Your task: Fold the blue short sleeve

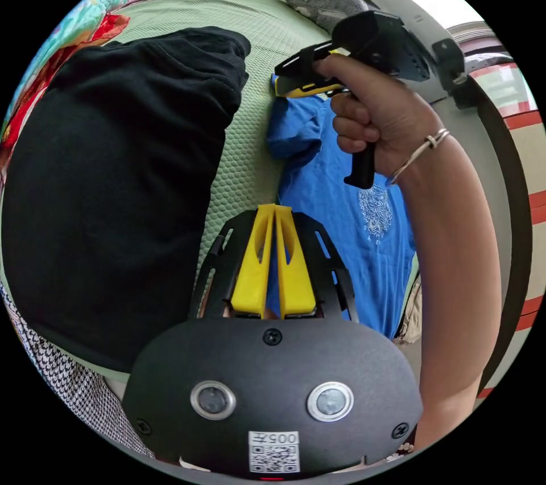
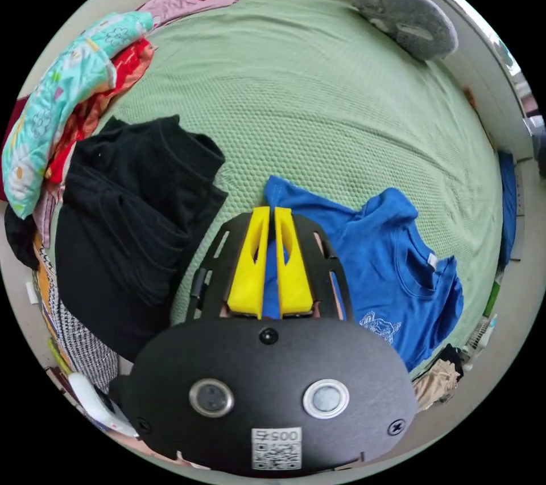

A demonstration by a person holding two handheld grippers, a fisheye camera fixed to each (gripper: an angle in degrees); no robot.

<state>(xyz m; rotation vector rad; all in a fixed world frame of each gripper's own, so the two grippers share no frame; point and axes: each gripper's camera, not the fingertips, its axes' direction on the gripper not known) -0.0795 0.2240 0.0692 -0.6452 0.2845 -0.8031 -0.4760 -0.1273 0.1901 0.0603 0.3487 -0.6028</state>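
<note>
1. Lying flat near the bed's point(image 2: 341, 86) edge: blue shirt point(image 2: 387, 280), beside black clothes point(image 2: 131, 223).
2. Pinching its sleeve edge: right gripper point(image 2: 272, 214), jaws nearly together.
3. Hovering over the hem: left gripper point(image 1: 275, 210), jaws narrowed (grip unclear).
4. Stretching beyond: open green bedspread.

A green quilted bedspread point(image 2: 318, 86) with a honeycomb stitch covers the bed. At about nine o'clock in the right gripper view lies a heap of black clothes point(image 2: 131, 212), rumpled, its folds overlapping. Just beyond it, toward ten o'clock, a bundle of bright fabrics is stacked: a turquoise flowered piece point(image 2: 62, 109) over red cloth point(image 2: 128, 66). A pink garment point(image 2: 182, 4) lies flat at eleven o'clock near the bed's far edge. A grey plush cushion point(image 2: 406, 18) rests at one o'clock against the wall. Under the black heap, at eight o'clock, a black-and-white houndstooth cloth point(image 2: 85, 348) shows.
</note>
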